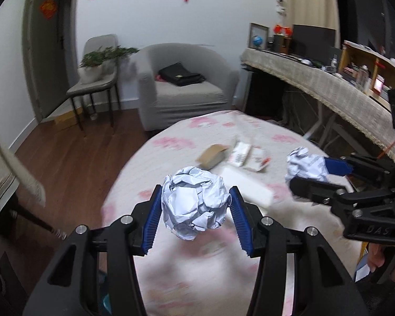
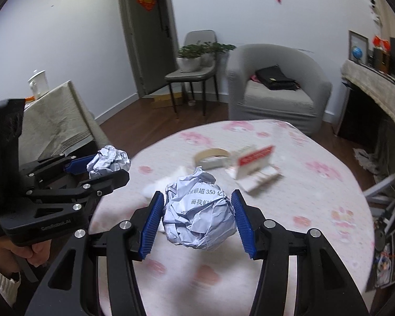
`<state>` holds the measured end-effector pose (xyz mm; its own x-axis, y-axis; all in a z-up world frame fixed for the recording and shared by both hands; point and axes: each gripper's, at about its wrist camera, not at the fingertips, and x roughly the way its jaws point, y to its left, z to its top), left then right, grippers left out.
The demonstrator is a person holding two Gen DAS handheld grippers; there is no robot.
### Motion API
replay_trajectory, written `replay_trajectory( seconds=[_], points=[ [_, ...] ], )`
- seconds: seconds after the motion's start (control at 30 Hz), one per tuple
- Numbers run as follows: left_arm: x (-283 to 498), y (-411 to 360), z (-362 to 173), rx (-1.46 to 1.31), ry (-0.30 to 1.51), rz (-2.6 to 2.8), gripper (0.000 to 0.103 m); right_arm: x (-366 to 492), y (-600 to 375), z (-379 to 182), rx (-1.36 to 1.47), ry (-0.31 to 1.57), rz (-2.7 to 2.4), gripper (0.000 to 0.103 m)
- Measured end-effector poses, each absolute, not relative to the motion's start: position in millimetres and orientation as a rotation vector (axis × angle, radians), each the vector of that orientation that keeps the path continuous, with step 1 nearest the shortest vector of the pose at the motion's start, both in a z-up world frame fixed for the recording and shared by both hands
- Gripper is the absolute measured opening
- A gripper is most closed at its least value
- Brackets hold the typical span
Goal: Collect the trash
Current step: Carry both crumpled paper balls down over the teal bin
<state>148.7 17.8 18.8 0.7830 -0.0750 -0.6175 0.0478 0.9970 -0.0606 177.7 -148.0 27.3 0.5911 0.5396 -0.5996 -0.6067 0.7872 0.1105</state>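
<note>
In the left wrist view my left gripper (image 1: 196,188) is shut on a crumpled white paper ball (image 1: 192,210), held above the round table (image 1: 171,142) with its pink-flowered cloth. In the right wrist view my right gripper (image 2: 197,193) is shut on a second crumpled paper ball (image 2: 200,221) with printed text. Each gripper also shows in the other's view: the right gripper (image 1: 306,173) with its ball (image 1: 302,160) at the right, the left gripper (image 2: 110,167) with its ball (image 2: 108,158) at the left. On the table lie a brown cardboard piece (image 1: 213,155), red-and-white packaging (image 2: 255,168) and a white box (image 1: 247,184).
Beyond the table stand a grey armchair (image 1: 187,84) with a black bag and a chair (image 1: 92,87) bearing a potted plant. A long covered desk (image 1: 316,79) runs along the right. Wooden floor (image 1: 73,158) lies to the left. A person's hand (image 2: 26,250) holds the left gripper.
</note>
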Motion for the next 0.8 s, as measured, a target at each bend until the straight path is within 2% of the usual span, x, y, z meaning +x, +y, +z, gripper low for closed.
replay_trajectory(
  seconds=[0.33, 0.8],
  points=[
    [123, 101, 5, -0.139, 0.695, 0.047, 0.054, 159, -78, 33, -0.149, 0.639, 0.768, 0.054],
    [88, 197, -49, -0.196, 0.840, 0.200, 0.054, 139, 10, 23, -0.205, 0.650, 0.902, 0.054]
  ],
)
